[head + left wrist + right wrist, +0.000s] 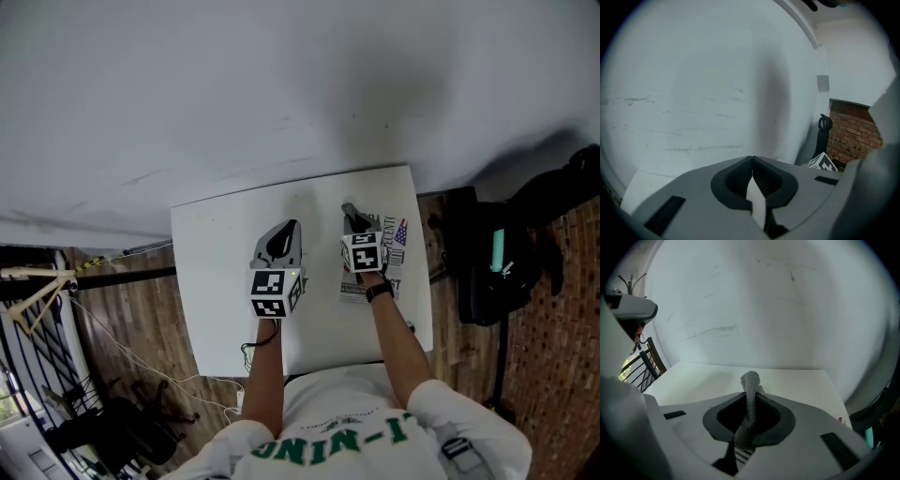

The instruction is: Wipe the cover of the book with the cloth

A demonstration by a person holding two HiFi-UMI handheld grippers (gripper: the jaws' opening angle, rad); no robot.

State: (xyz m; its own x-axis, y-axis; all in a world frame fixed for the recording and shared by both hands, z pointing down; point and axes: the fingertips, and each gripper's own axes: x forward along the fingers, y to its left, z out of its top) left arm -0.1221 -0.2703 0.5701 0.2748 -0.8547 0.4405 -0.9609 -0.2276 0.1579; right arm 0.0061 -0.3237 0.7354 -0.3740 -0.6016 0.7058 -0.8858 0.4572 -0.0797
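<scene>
A book [395,246] with a printed cover and a small flag picture lies at the right side of the white table [216,281]. My right gripper [350,210] hovers over the book's far left corner, shut on a grey knitted cloth [750,399] that sticks up between its jaws; the cloth [355,219] shows dark in the head view. A striped bit of the book [740,456] shows under the jaws. My left gripper [292,226] is over the bare table middle, left of the book. Its jaw tips [751,160] meet with nothing between them.
A white wall rises just behind the table's far edge. A black bag [497,267] with a teal item stands on the wooden floor to the right of the table. Cables and a dark rack [103,412] lie on the floor at the left.
</scene>
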